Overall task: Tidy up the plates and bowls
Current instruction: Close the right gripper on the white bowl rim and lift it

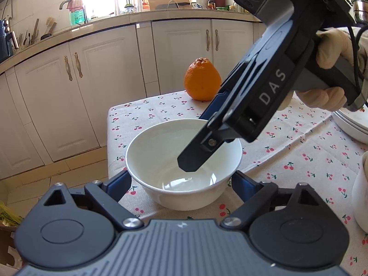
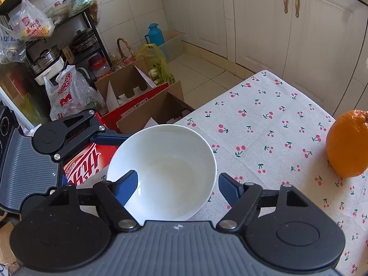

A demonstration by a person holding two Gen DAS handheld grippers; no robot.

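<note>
Now the left gripper [image 1: 181, 177] has its jaws on either side of the white bowl [image 1: 156, 151]; whether they press, I cannot tell. The right gripper [image 2: 177, 181] straddles the bowl's wall, jaws apart. The bowl stands at the table's [image 1: 287, 142] left edge, so a sideways push may drop it.

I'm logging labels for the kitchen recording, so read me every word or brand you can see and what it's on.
"DAS": white letters on the right gripper.
Red carton: white script, unreadable at this angle.
Plastic bags: red print, too distorted to read.
Counter bottles: labels too small.
</note>
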